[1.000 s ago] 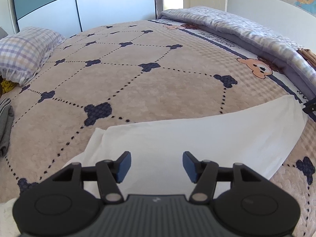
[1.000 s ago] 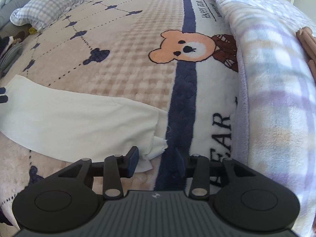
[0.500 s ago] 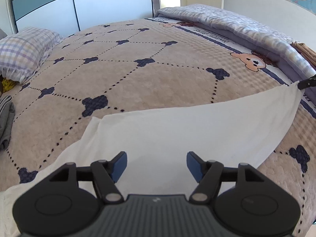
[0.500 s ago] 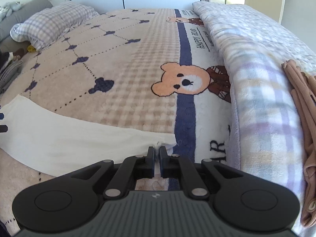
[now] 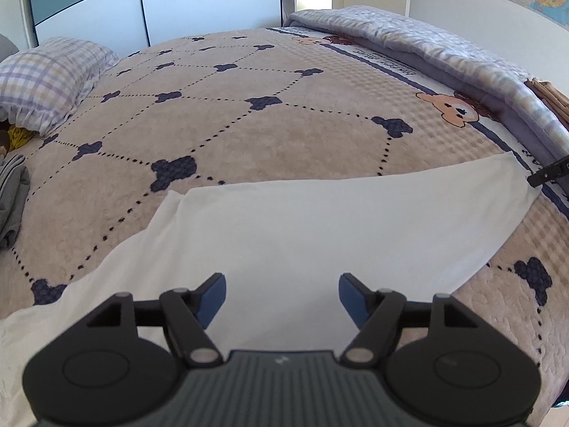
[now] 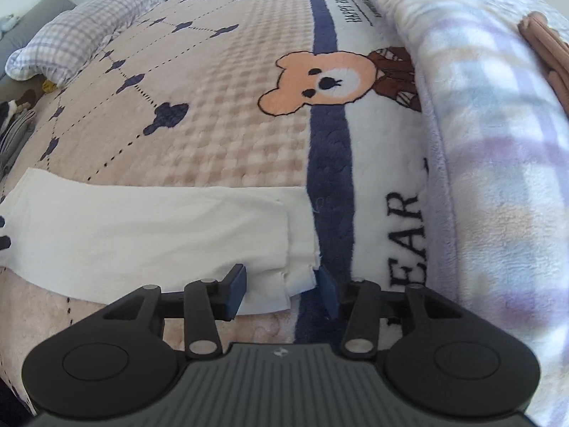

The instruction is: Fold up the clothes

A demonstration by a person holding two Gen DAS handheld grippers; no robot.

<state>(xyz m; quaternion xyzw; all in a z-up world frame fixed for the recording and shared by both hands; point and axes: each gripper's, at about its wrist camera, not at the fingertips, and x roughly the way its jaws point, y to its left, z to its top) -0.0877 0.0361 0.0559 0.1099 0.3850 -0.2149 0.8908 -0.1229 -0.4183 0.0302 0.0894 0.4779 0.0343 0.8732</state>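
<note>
Across the lower middle of both frames the white garment (image 5: pixel 320 235) lies flat on the bed (image 5: pixel 249 135), folded into a long band. Left gripper (image 5: pixel 282 293) and right gripper (image 6: pixel 281 286) are opening, fingers released; further folds look left to do.

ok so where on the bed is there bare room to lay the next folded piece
Bare blanket between the pillow and the bear print, beyond the white cloth. Crowded spots: the near edge under the cloth, the right side under the rolled quilt, and the left edge by the grey clothes.
</note>
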